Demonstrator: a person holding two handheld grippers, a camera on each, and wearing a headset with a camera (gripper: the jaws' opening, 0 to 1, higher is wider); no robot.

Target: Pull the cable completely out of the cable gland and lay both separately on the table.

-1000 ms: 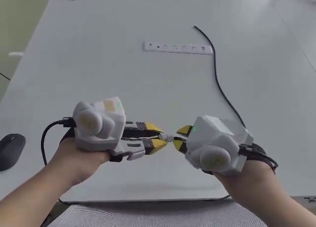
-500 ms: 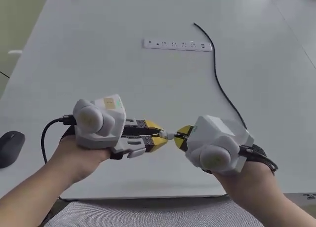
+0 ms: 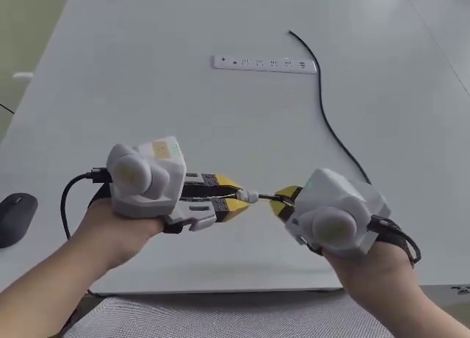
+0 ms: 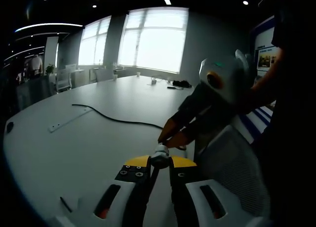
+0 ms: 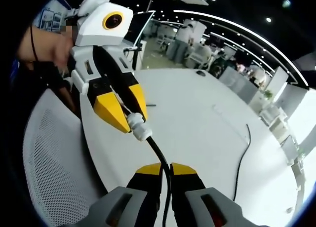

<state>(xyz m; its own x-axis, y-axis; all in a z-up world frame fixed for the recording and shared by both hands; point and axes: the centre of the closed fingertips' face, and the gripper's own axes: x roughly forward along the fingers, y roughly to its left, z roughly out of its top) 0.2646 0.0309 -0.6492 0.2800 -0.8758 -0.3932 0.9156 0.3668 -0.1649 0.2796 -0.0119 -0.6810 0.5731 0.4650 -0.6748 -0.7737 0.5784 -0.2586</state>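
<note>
Cable gland: the small whitish plastic cable gland is held in the air over the near edge of the table, between the two tongs.
Cable: a thin black cable is seen running out of the cable gland and straight into the right tongs, with a short bare stretch between.
Left tongs: the left tongs are closed narrow, and the cable gland is pinched at their yellow tips.
Right tongs: the right tongs are closed narrow on the cable, just beside the cable gland.
Handling: the cable gland is judged light, hard, smooth and rounded, so it may turn or slip; it is best taken across its body. The cable is judged limp over any length and possibly clamped by the seal; it is best gripped close to the cable gland and drawn along its axis.
Hidden: the cable's far end inside the left jaws and its tail behind the right housing are covered. Whether the nut is loosened cannot be made out.
Table: on the white table lie a long white power strip, a black cord and a dark mouse near the left edge.
</note>
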